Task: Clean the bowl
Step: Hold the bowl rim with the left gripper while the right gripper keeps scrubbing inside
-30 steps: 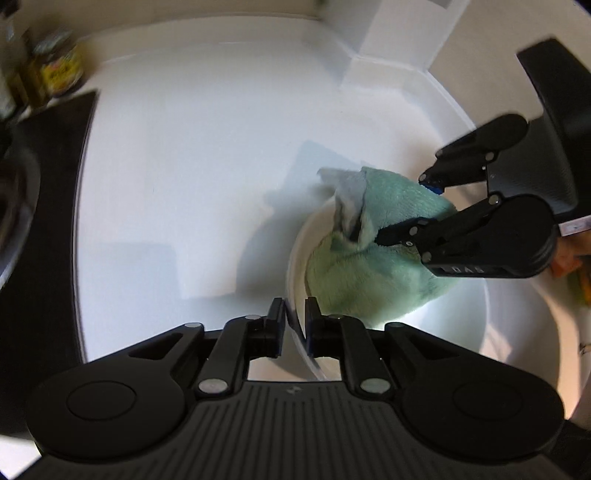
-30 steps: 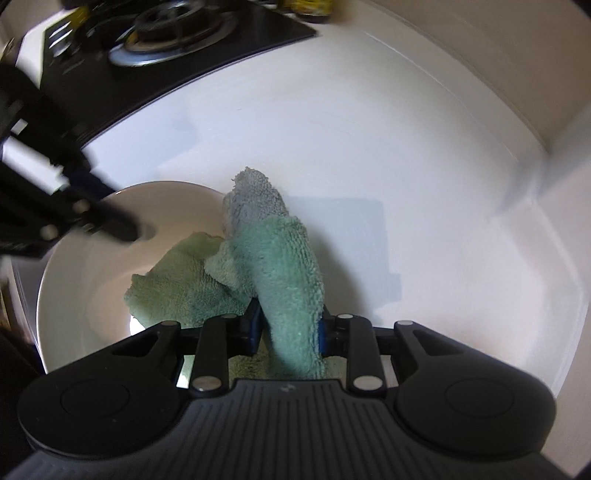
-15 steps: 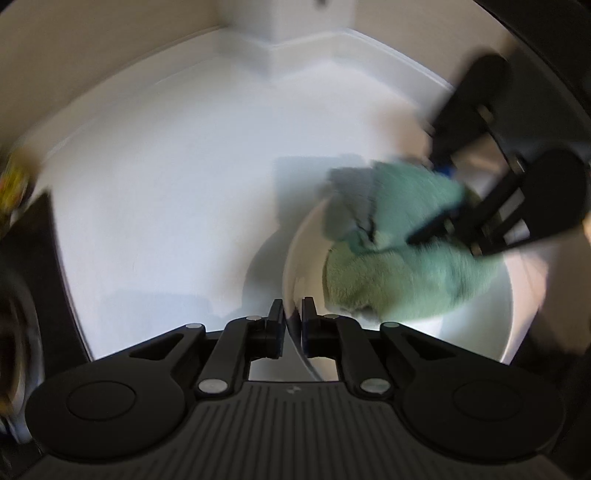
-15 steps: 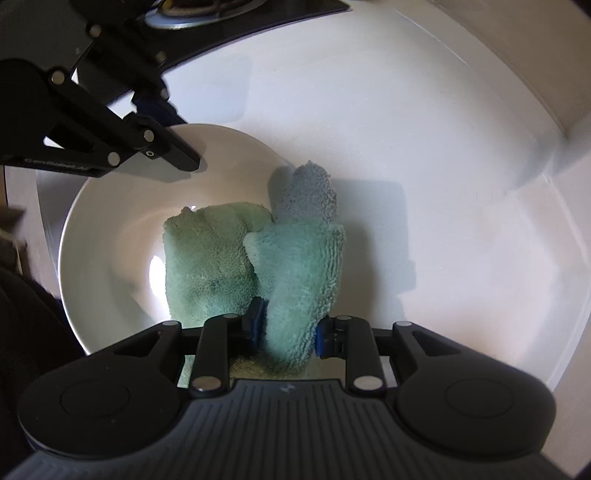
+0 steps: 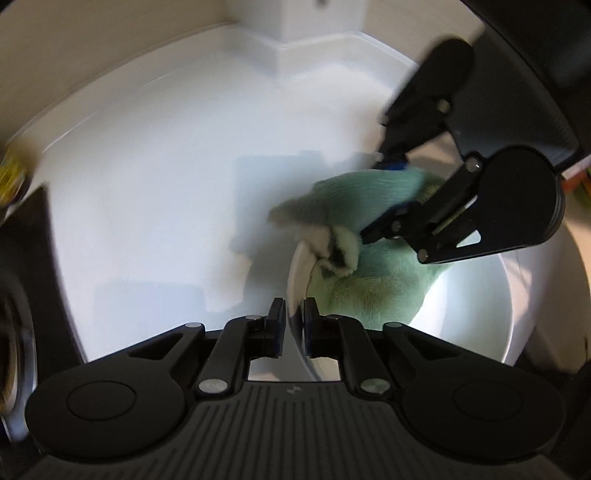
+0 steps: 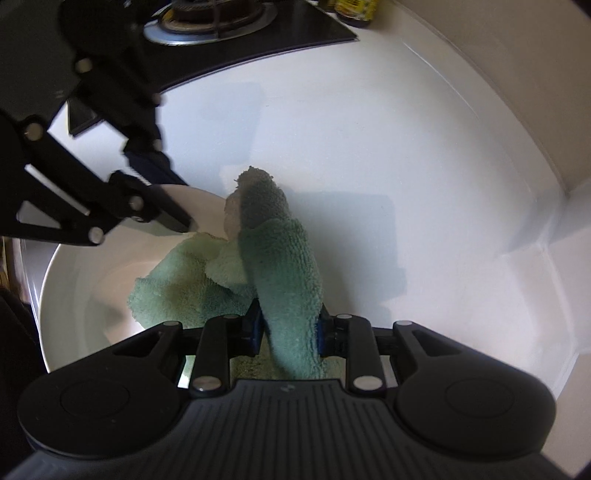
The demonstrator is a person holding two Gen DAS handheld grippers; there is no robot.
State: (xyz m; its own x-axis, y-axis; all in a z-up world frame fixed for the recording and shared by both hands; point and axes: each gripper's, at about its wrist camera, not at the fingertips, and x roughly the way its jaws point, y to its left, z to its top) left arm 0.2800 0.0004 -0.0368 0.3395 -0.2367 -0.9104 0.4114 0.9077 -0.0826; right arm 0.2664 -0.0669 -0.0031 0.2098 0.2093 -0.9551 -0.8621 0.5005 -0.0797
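Meanwhile, the left tongs [image 5: 293, 322], jaws opening around the white bowl [image 5: 509, 325] rim after briefly tightening, steady it; the right tongs [image 6: 290, 328] keep gripping the green towel [image 6: 284, 266], wiping inside.

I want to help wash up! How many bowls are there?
1. The white bowl sits on the white counter, beside the stove, with the green cloth inside. Others may be out of view.

The green cloth [image 6: 284, 280] is covering part of the bowl [image 6: 74, 280] floor (its near rim is hiding behind the right gripper [image 6: 290, 328]).
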